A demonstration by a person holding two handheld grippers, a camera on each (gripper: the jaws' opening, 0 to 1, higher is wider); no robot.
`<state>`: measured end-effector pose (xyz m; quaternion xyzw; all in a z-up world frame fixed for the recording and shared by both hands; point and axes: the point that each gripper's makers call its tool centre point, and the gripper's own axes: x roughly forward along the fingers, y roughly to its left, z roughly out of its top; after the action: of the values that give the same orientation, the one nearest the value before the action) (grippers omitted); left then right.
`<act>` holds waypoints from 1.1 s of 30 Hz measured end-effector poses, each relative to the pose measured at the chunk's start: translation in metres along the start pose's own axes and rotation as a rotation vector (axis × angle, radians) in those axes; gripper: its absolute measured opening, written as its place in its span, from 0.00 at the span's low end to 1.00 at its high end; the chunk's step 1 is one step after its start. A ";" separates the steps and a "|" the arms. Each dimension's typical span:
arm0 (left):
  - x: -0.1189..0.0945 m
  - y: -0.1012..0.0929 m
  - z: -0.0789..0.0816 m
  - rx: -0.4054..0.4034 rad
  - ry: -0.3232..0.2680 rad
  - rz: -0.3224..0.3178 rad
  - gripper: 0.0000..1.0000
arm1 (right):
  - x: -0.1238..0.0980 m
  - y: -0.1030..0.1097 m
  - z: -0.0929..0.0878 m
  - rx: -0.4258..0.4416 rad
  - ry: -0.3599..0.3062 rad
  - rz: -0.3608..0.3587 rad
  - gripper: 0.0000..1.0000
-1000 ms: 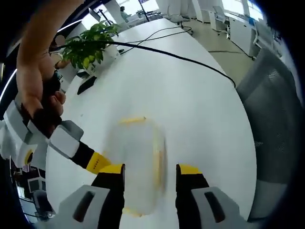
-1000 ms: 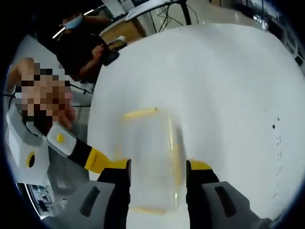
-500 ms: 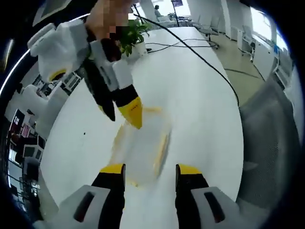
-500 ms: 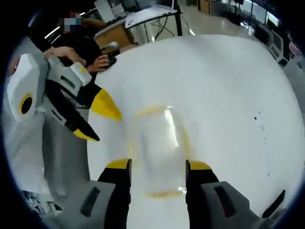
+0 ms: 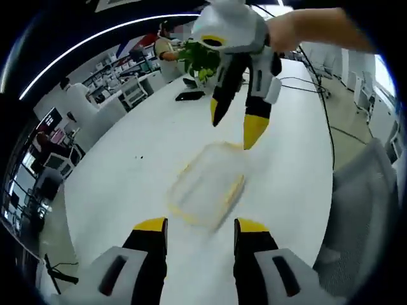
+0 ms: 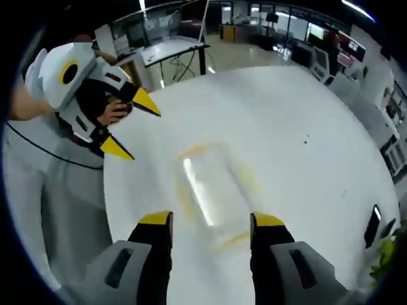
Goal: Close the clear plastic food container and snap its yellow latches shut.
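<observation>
Clear plastic container [image 5: 206,185] sits flat on the smooth white table [image 5: 114,184], rounded-rectangle shape, yellow latches [image 5: 234,189] along its edges; blur hides whether they're snapped. My left gripper [image 5: 200,226] hangs above its near end, jaws spread, nothing held. My right gripper [image 6: 210,222] likewise: jaws wide, empty, container [image 6: 213,187] just ahead between the yellow tips. In the left gripper view the right gripper [image 5: 234,126] hovers over the far end, tips apart, clear of the lid.

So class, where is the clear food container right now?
The container lies on the white table, just beyond the left gripper, with the right gripper hovering past its far end.
</observation>
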<state>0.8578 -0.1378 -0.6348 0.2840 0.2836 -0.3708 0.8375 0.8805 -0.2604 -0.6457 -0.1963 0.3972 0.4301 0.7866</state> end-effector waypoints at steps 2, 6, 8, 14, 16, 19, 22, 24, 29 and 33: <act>-0.004 0.000 -0.004 -0.054 -0.023 0.031 0.35 | -0.003 0.005 -0.002 0.053 -0.054 -0.048 0.45; -0.007 -0.004 -0.016 -0.156 -0.048 0.050 0.36 | -0.008 0.017 -0.012 0.159 -0.159 -0.123 0.45; -0.010 -0.007 -0.024 -0.201 -0.064 0.064 0.36 | -0.010 0.021 -0.019 0.192 -0.198 -0.173 0.44; -0.019 -0.020 -0.046 -0.279 -0.108 0.114 0.36 | -0.014 0.033 -0.042 0.245 -0.265 -0.263 0.43; -0.024 -0.027 -0.051 -0.304 -0.131 0.129 0.36 | -0.018 0.039 -0.052 0.289 -0.308 -0.298 0.44; -0.031 -0.031 -0.057 -0.340 -0.167 0.175 0.36 | -0.024 0.044 -0.067 0.323 -0.331 -0.354 0.45; -0.036 -0.038 -0.066 -0.451 -0.202 0.175 0.38 | -0.031 0.049 -0.078 0.356 -0.358 -0.411 0.51; -0.038 -0.042 -0.074 -0.503 -0.207 0.174 0.39 | -0.034 0.057 -0.084 0.372 -0.369 -0.423 0.52; -0.045 -0.049 -0.083 -0.552 -0.232 0.203 0.41 | -0.038 0.071 -0.099 0.366 -0.373 -0.459 0.52; -0.047 -0.058 -0.091 -0.557 -0.223 0.189 0.41 | -0.037 0.077 -0.108 0.378 -0.363 -0.455 0.51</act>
<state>0.7616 -0.0870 -0.6795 0.0264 0.2530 -0.2281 0.9398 0.7553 -0.3078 -0.6795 -0.0510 0.2695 0.1906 0.9426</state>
